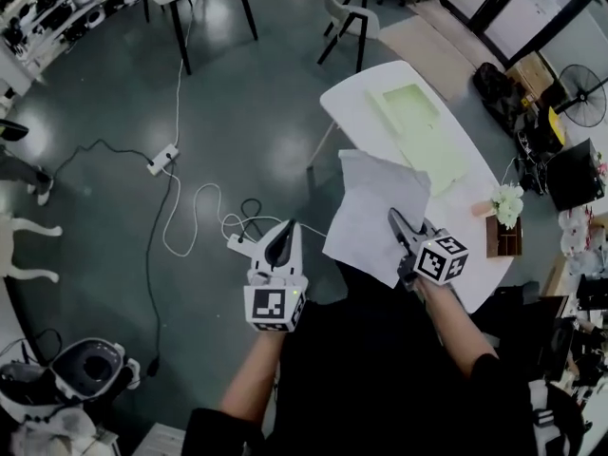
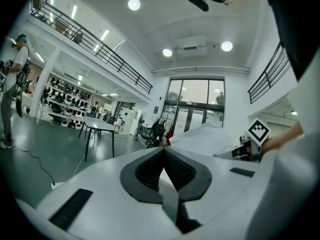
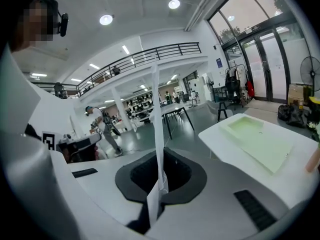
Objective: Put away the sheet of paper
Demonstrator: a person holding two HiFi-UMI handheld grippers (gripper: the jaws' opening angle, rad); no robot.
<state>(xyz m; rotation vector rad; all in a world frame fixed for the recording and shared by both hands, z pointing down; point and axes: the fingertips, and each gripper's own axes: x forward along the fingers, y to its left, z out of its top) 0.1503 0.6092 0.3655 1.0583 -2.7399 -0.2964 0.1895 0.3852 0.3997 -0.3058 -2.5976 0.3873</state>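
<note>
The right gripper was clamped on the paper, which fanned up and left from its jaws at frame centre. The left gripper, closed and empty, sat further left. The green tray on the table lay just beyond, upper right.

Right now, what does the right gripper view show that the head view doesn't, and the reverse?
Only the right gripper view: the pinch up close, with the right gripper shut on the sheet of paper seen edge-on, plus ceiling lights, a balcony railing and a person walking. Only the head view: the paper's flat face, and the power strip with its cables. Both: the white table carrying the green tray.
</note>
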